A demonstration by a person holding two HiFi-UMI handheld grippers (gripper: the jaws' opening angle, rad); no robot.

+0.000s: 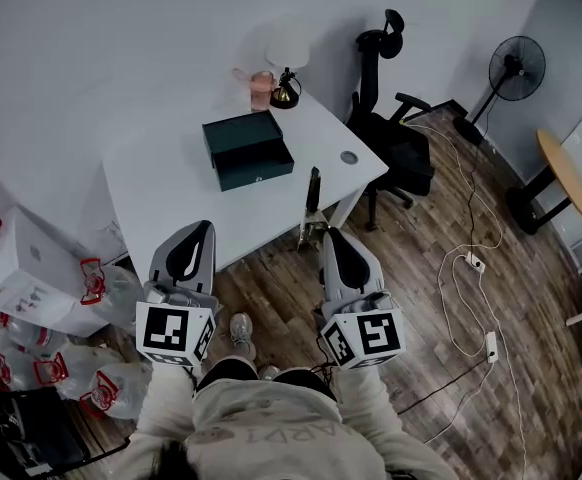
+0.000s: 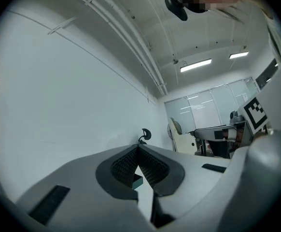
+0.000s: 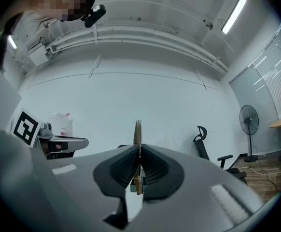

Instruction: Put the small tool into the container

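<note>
Two grippers at the table edge, small tool in the right one

The right gripper (image 1: pixel 328 236) has its jaws pressed together on the small tool (image 3: pixel 137 132), a thin flat strip that stands upright between the pads and sticks out past their tips. In the head view the tool reaches over the near edge of the white table (image 1: pixel 151 188). The container (image 1: pixel 249 150), a dark green box, sits farther back on the table, apart from the tool. The left gripper (image 1: pixel 201 228) is beside the right one at the same table edge. Its jaws meet at the tips with nothing between them, and a sliver of the dark green container shows through the gap below. A small lamp (image 1: pixel 285 92) and a pink cup (image 1: pixel 261 89) stand behind the container, and a black office chair (image 1: pixel 391 138) stands right of the table
</note>
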